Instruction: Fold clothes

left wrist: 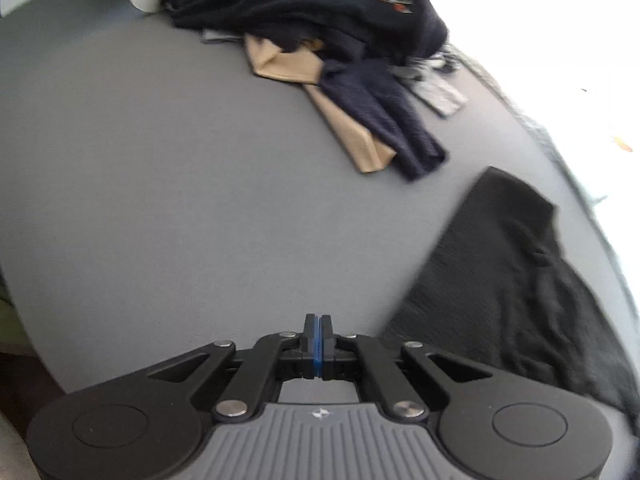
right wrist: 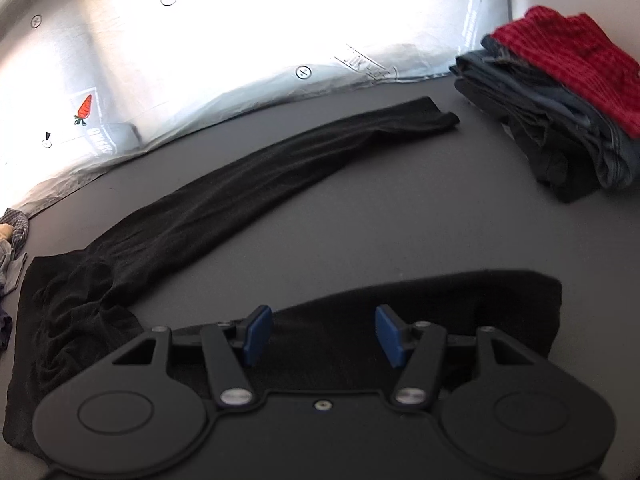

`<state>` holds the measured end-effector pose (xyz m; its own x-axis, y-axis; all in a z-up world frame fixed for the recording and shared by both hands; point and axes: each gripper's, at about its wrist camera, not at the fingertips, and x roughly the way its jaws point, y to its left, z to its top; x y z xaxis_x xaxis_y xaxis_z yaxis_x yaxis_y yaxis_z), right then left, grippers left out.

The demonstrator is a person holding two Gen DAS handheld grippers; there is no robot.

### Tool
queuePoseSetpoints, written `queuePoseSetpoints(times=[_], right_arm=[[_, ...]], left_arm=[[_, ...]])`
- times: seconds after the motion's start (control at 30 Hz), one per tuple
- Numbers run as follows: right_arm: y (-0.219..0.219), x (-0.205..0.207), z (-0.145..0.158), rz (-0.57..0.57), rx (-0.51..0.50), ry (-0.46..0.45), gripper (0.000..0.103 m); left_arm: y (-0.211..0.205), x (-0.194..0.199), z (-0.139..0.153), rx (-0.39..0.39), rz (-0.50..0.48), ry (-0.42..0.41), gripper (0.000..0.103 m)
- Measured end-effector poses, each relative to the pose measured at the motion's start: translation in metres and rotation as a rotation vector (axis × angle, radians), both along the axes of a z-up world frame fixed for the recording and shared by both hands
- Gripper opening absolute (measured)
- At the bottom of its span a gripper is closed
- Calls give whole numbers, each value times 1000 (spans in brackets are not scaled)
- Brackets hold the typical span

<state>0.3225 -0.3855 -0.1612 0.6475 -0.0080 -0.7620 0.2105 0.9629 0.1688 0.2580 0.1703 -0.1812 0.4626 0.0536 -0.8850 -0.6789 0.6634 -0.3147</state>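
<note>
Lying flat on the grey table [right wrist: 360,216], the black garment [right wrist: 224,200] spreads under and ahead of the right gripper [right wrist: 323,334], whose blue pads [right wrist: 256,332] stand wide apart with nothing between them. One long sleeve runs from the bunched body at the lower left up toward the far right, its cuff ending just short of the folded stack [right wrist: 560,120] — dark denim-like pieces with a red knit on top. A second fold of the black cloth lies directly beneath the right gripper's fingers; whether the pads touch it cannot be told.

From the left wrist, the left gripper [left wrist: 318,344] has its pads pressed together with only the thin blue strip showing, and it holds nothing. It hangs over bare table, with the black garment's straight edge [left wrist: 500,272] just beside it on the right. Farther off sits an unfolded heap: a navy garment [left wrist: 320,8] over a tan one [left wrist: 344,120], with a grey patterned piece [left wrist: 440,96] peeking out beside them.

The garment's near edge is cut off by both grippers' bodies. A pale printed sheet [right wrist: 240,72] beyond the table is washed out by glare, and its lettering is unreadable.
</note>
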Motion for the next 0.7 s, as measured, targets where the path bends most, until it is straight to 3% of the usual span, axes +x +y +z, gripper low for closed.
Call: queuePoseSetpoints(times=[0.07,0.13,0.2,0.27,0.37,0.53,0.57,0.6,0.7], right_arm=[[-1,0,-2,-6,8,3,59],[-2,-1,-3,-11,17,6,59],[-2,-1,-5,-17,25,9,59],[-2,-2,-6,-19,24,13,60],[-3,-3,-7,-25,11,23,60],[-10,-7,-9,-61,11,37,60],[-12,-8,-10,-68,12,40,60],[-13,-9,-11,-73,14,43,60],[-17,-12,-14,-89,22,49,60]], left_arm=[[-8,-1,-3,-66,-39,-37,5],[-21,3,-12,-137,-77,-61,19],[-34,6,-21,-187,-78,-77,41],[-37,8,-24,-195,-66,-86,54],[-42,10,-29,-207,-48,-99,60],[-50,13,-37,-227,-19,-121,58],[-51,14,-39,-231,-13,-125,49],[-53,14,-41,-235,-8,-130,9],[-54,14,-39,-179,-3,-121,4]])
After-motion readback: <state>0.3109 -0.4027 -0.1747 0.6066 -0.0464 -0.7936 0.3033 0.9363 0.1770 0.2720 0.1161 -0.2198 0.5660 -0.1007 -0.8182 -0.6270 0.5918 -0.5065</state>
